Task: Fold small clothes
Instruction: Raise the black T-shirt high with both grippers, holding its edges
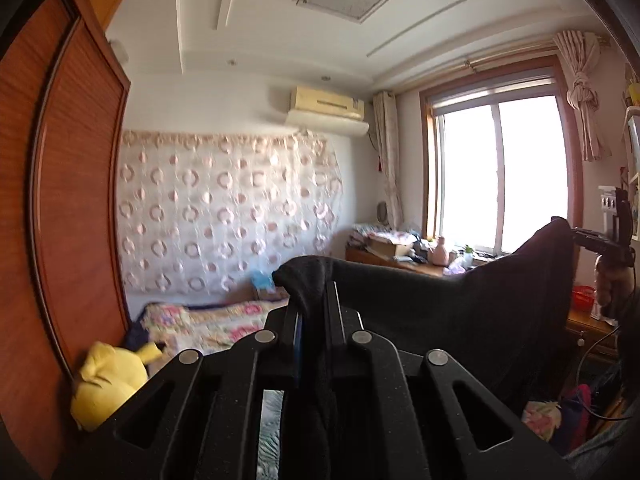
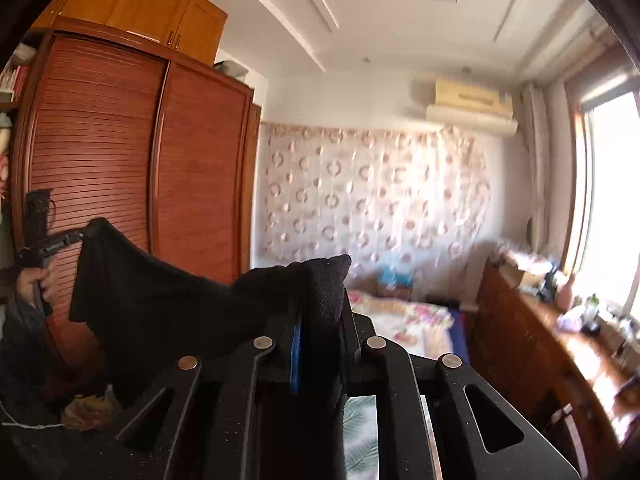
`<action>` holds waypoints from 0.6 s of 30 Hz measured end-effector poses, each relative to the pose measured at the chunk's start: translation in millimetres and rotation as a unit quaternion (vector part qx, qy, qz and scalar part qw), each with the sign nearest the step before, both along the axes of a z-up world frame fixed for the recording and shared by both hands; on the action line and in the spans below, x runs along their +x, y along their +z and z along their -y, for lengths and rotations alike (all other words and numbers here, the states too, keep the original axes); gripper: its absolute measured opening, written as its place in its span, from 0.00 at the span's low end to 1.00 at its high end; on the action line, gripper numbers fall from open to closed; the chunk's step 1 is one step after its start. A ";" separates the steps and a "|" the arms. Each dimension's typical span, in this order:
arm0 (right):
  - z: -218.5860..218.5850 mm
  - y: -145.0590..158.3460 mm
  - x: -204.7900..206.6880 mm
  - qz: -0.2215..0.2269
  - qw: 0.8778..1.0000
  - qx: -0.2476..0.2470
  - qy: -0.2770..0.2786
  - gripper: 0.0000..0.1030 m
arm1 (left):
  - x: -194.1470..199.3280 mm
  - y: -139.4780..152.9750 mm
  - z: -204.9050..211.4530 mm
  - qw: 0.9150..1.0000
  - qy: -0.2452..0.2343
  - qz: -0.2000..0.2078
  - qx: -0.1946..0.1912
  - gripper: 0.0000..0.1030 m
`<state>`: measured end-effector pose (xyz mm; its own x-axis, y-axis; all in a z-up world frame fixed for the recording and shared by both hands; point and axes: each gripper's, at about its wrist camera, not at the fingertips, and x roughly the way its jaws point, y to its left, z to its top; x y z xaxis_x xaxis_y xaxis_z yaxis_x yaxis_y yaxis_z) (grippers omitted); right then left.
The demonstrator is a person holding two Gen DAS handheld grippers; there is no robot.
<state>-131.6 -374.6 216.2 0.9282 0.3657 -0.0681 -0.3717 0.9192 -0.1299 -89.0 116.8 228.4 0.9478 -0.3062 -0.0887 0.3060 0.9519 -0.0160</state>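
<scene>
A black garment (image 1: 460, 300) hangs stretched in the air between both grippers. My left gripper (image 1: 316, 280) is shut on one corner of it, with cloth bunched over the fingertips. In the right wrist view my right gripper (image 2: 324, 280) is shut on the other corner of the black garment (image 2: 168, 300). Each gripper also shows in the other's view: the right gripper (image 1: 570, 232) at the far right, the left gripper (image 2: 82, 234) at the far left, each held by a hand. Both point level, high above the bed.
A wooden wardrobe (image 2: 120, 160) stands at the left. Below are a floral bed (image 1: 208, 320) and a yellow plush toy (image 1: 108, 384). A patterned curtain (image 1: 224, 208) covers the far wall. A cluttered wooden sideboard (image 2: 540, 344) runs under the bright window (image 1: 500, 176).
</scene>
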 end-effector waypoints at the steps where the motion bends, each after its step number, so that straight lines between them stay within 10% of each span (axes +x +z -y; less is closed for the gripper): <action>1: -1.0 0.7 -3.9 0.004 1.000 -0.002 -0.004 0.14 | -1.5 4.1 -1.0 1.000 0.004 0.008 0.002 0.09; 18: -40.7 -13.3 -15.8 0.025 0.999 -0.029 -0.033 0.14 | -7.7 23.0 -1.0 0.999 0.013 0.043 0.009 0.09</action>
<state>-147.4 -333.9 202.9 0.9531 0.2999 -0.0407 -0.3019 0.9319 -0.2012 -96.7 117.7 251.4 0.9596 -0.2812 -0.0117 0.2814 0.9592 0.0265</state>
